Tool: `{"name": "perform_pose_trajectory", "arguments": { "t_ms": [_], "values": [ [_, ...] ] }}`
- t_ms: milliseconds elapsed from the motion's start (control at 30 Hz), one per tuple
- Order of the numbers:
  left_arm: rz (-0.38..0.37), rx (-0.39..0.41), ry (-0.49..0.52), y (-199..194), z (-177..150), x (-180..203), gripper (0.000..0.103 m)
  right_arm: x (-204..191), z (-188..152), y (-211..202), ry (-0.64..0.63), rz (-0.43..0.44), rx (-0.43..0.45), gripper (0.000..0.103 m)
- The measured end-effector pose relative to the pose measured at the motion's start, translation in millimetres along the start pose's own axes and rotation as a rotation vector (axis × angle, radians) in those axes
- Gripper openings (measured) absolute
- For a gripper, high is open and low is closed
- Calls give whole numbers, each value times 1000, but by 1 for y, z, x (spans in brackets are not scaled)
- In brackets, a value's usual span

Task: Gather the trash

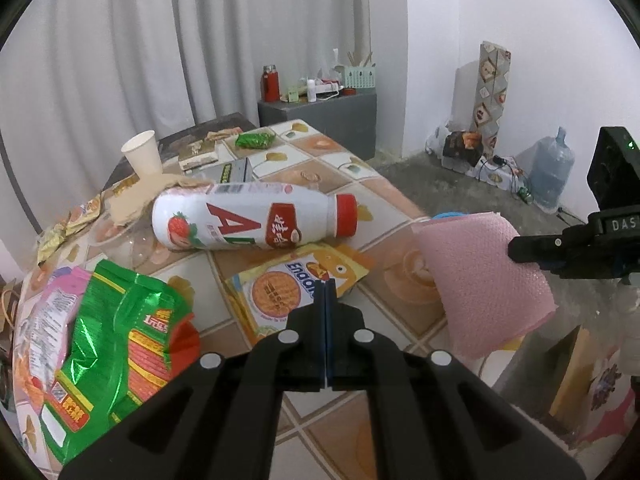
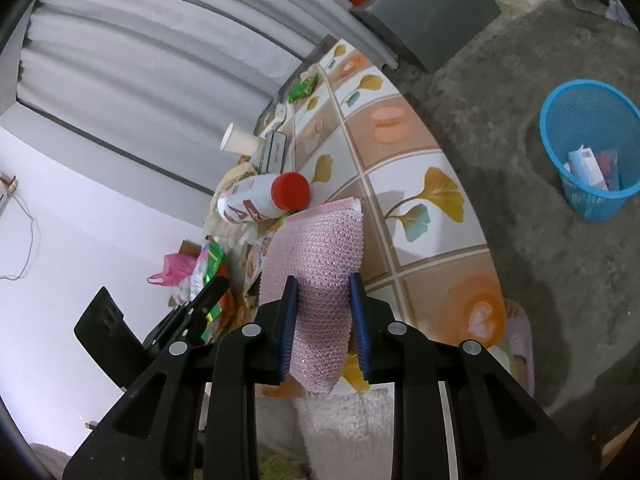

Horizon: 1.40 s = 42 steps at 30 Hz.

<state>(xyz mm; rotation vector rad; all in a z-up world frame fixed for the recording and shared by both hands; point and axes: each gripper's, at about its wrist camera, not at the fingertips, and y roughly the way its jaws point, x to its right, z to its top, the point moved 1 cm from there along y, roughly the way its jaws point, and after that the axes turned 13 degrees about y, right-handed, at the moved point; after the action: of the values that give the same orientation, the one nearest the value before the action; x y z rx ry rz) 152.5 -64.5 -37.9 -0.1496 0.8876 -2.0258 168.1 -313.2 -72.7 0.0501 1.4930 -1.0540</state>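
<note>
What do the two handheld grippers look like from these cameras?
Both are matte black plastic. The left gripper and right gripper each have two flat fingers faced with ribbed blue pads, angular slotted linkage arms and round silver pivot pins. The right unit's body shows white lettering and a green light.

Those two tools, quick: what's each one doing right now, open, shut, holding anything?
Left tool: shut, nothing between its fingers.
Right tool: shut on the pink bubble wrap.
</note>
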Motion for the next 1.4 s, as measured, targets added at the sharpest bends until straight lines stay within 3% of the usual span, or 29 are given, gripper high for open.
{"name": "perform_pose_trajectory", "arguments": {
  "t_ms": [133,200,267,400,500,600,767,867,1133,1333,1400],
  "values": [
    [-22,-4,47,-2,2,6,1,0,-1,-9,5,10,20,23],
    [-34,-23,78,3,2,12,15,1,-1,-12,8,14,27,23],
    [-31,-44,125,15,2,19,47,1,0,-14,13,16,33,23],
    [20,-85,249,38,4,35,54,6,1,-18,30,20,46,23],
    [77,-113,297,56,8,37,54,10,3,-19,43,23,53,23],
    [68,-123,242,64,11,27,51,15,5,-19,59,30,52,23],
    [41,-139,147,73,11,12,9,20,6,-19,69,37,45,23],
    [48,-127,131,67,10,9,0,20,6,-19,72,39,47,23],
    [62,-65,107,38,14,8,0,20,5,-24,71,51,56,23],
    [28,-40,147,27,15,14,1,15,2,-30,61,64,65,24],
    [26,-54,168,29,15,18,13,14,1,-31,58,68,67,23]
  ]
}}
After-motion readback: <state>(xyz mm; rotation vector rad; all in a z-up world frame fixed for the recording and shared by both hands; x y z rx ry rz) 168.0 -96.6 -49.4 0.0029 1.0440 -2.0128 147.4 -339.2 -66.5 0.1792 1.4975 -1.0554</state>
